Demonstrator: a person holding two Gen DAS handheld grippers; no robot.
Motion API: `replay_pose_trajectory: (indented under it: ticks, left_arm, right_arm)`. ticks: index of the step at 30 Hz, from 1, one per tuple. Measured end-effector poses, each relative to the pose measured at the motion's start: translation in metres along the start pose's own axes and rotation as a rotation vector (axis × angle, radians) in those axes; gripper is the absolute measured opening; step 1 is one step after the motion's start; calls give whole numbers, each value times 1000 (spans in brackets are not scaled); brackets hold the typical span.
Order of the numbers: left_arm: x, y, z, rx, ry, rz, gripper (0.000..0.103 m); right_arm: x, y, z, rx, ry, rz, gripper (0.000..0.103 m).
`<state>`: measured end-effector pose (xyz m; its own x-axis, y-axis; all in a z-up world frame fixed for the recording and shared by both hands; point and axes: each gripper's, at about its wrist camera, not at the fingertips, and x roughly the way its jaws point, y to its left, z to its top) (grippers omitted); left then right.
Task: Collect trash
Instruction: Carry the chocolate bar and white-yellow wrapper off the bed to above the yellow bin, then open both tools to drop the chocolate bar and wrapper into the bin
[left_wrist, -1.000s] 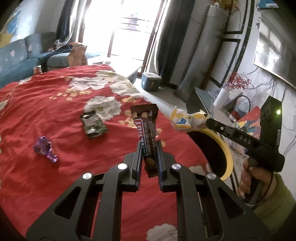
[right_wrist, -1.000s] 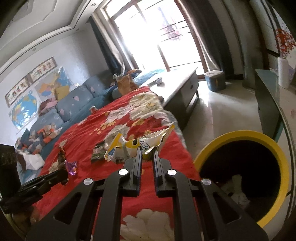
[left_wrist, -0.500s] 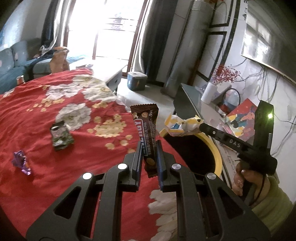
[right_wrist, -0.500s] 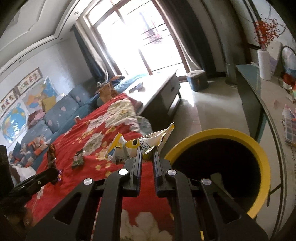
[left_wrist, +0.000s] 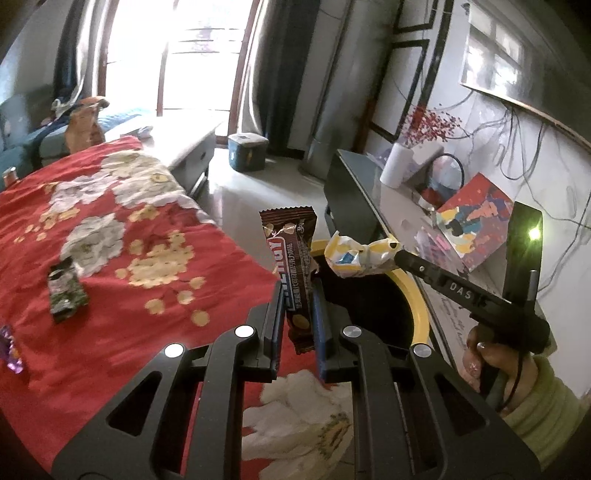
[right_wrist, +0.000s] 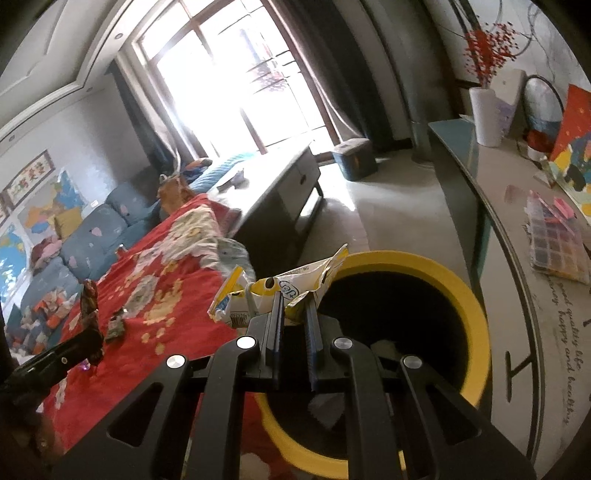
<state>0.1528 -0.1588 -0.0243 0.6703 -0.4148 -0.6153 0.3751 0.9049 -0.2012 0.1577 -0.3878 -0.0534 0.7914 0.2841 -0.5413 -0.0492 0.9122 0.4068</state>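
My left gripper (left_wrist: 297, 295) is shut on a brown snack-bar wrapper (left_wrist: 291, 254) that stands upright, at the edge of the red cloth beside the bin. My right gripper (right_wrist: 294, 308) is shut on a crumpled yellow and white wrapper (right_wrist: 273, 291), held over the near rim of the yellow-rimmed black bin (right_wrist: 476, 302). In the left wrist view the right gripper (left_wrist: 397, 254) holds that wrapper (left_wrist: 354, 254) above the bin (left_wrist: 421, 306). A dark green wrapper (left_wrist: 66, 293) and a purple wrapper (left_wrist: 9, 350) lie on the red cloth.
The red flowered cloth (left_wrist: 110, 280) covers the table at left. A dark sideboard (right_wrist: 517, 229) with a white vase (right_wrist: 487, 114), boxes and pictures runs along the right. A low grey cabinet (right_wrist: 280, 184) and a blue box (left_wrist: 247, 151) stand beyond, near the window.
Both grippers have moved right, off the red table toward the bin, each still holding its wrapper. The bin now fills more of the right wrist view.
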Motion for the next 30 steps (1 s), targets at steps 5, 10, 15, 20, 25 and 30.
replay_pose_trajectory:
  ticks: [5, 10, 15, 20, 25, 30]
  left_arm:
    - [10, -11, 6, -4, 3, -25, 9]
    - [21, -22, 9, 7, 10, -36, 9]
    - [33, -31, 12, 27, 30, -50, 9]
    - [48, -37, 17, 50, 47, -60, 9]
    - [61, -39, 21, 42, 64, -73, 10]
    - [73, -42, 25, 37, 84, -86, 10]
  right_arm:
    - [0, -17, -2, 25, 4, -24, 11]
    - [0, -31, -6, 43, 15, -38, 11]
    - [-1, -39, -10, 35, 27, -57, 11]
    - [-2, -46, -16, 16, 43, -75, 11]
    - [-4, -43, -21, -46, 52, -105, 11]
    - [-4, -44, -26, -66, 66, -106, 11]
